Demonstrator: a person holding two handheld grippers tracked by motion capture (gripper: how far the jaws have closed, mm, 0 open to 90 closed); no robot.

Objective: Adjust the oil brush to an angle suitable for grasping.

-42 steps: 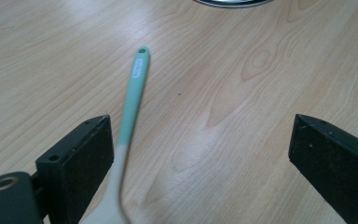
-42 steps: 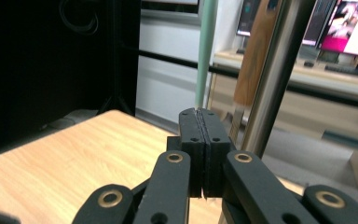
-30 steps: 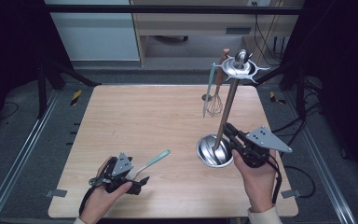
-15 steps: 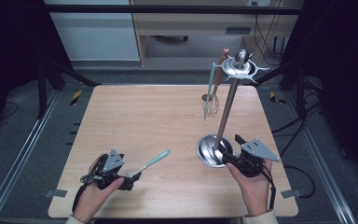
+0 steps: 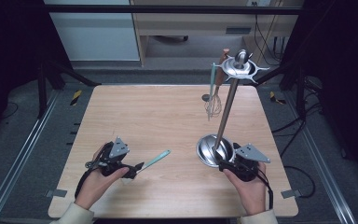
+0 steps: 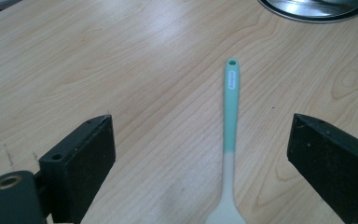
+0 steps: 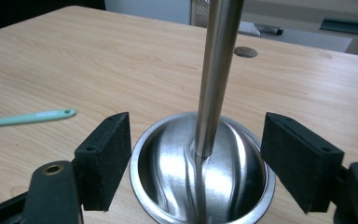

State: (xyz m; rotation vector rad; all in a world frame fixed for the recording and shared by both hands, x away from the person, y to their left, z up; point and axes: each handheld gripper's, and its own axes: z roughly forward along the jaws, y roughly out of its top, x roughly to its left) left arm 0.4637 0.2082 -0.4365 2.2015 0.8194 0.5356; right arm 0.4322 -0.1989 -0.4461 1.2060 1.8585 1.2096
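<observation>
Teal spatula (image 5: 154,159): flat on table (image 5: 158,116), lower left of frame, between spread left gripper (image 5: 129,170) jaws. Advise centring on handle before closing. Right gripper (image 5: 227,164), spread, flanks stand base (image 5: 210,150).

Left gripper (image 5: 131,169), right gripper (image 5: 227,164): black bodies, each wearing grey three-cornered plate on top. Jaws showing flat black rectangular pads with small screw holes. Black cables trailing back. Person wearing pale cream sleeves (image 5: 72,215).
</observation>
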